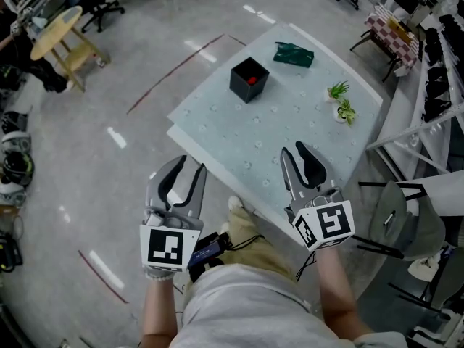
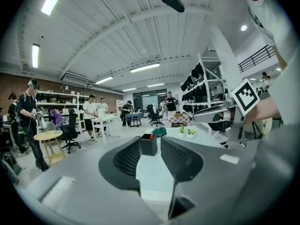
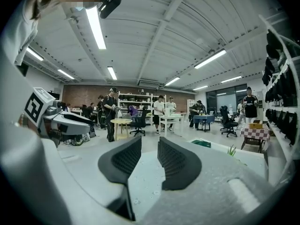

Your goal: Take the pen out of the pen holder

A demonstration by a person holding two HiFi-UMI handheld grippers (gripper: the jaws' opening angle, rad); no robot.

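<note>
A black square pen holder [image 1: 249, 80] stands on the far left part of the pale table [image 1: 290, 133], with a red pen [image 1: 251, 79] inside it. Both grippers hover at the table's near edge, well short of the holder. My left gripper [image 1: 190, 167] is left of the table corner, open and empty. Between its jaws, in the left gripper view, the holder [image 2: 148, 145] with the red pen tip [image 2: 151, 136] shows far off. My right gripper [image 1: 293, 151] is open over the near edge, and in its own view [image 3: 149, 144] only bare tabletop lies between the jaws.
A green pouch [image 1: 293, 54] lies at the table's far side, and two small potted plants [image 1: 342, 101] stand to the right. A grey chair [image 1: 406, 227] is close on the right, shelving [image 1: 435, 64] beyond it. A round wooden table [image 1: 56, 31] and people stand further off.
</note>
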